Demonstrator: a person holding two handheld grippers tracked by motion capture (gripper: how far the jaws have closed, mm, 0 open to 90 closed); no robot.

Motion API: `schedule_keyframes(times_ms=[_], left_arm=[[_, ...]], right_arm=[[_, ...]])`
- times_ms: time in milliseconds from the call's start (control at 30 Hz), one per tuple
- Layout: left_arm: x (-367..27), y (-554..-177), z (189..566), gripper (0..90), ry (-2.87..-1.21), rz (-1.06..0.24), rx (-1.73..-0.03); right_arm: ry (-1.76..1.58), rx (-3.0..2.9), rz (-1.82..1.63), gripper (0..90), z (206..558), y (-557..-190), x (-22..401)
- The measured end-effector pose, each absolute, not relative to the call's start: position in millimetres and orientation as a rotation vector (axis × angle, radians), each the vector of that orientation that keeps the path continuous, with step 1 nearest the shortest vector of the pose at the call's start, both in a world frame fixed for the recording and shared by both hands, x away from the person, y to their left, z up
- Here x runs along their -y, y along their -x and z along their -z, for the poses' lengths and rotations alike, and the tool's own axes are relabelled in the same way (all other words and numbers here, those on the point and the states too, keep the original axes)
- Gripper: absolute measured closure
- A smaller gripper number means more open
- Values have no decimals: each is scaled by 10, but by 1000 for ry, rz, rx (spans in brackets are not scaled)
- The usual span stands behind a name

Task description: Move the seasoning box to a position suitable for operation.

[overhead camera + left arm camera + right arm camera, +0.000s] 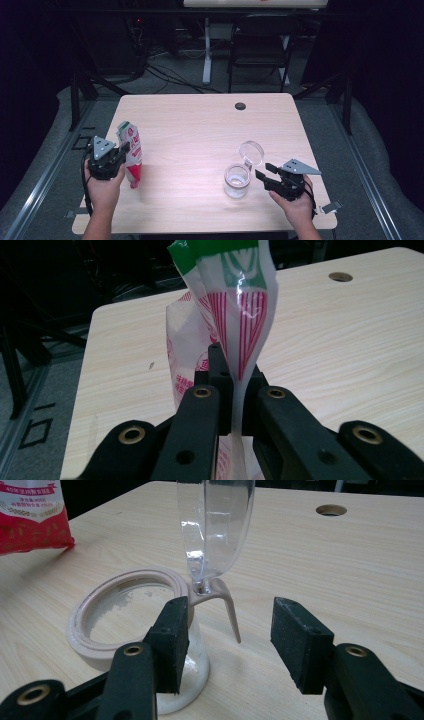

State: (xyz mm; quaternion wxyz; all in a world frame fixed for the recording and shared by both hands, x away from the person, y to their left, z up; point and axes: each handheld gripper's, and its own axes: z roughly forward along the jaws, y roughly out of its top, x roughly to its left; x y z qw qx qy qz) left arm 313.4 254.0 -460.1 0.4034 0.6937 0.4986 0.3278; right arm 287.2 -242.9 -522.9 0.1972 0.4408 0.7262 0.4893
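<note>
Now: left tool (121, 148) pinching pouch (131, 152) | right tool (263, 171) spread beside jar (237, 181) | lid (251, 150) upright.

Pale wooden table (200, 125), glass jar (236, 181) on it

pouch (235, 315) top cropped, print unreadable

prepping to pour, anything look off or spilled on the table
Nothing spilled. The bag is pinched flat in the left gripper. The jar stands upright with its lid flipped open, beside the open right gripper.
</note>
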Motion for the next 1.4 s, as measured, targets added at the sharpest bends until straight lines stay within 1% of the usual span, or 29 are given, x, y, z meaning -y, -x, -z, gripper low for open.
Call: schedule_keyframes(times_ms=[333, 500, 867, 1133, 1400], left_arm=[[-2385, -3120, 4500, 900, -1778, -802, -1178], [-2252, -3150, 4493, 900, -1799, -747, -1129], [-1819, -3165, 4491, 900, -1893, -655, -974], [-1526, -3128, 4492, 900, -1930, -535, -845], [-1213, -3049, 4547, 900, -2000, -490, -714]], right_arm=[[-1246, -2023, -1362, 490, 5231, -2836, 2470], [-1254, -2013, -1356, 489, 5231, -2803, 2512], [-1283, -1983, -1348, 489, 5235, -2724, 2589], [-1295, -1974, -1330, 489, 5235, -2678, 2642], [-1305, -1964, -1321, 489, 5237, -2650, 2663]])
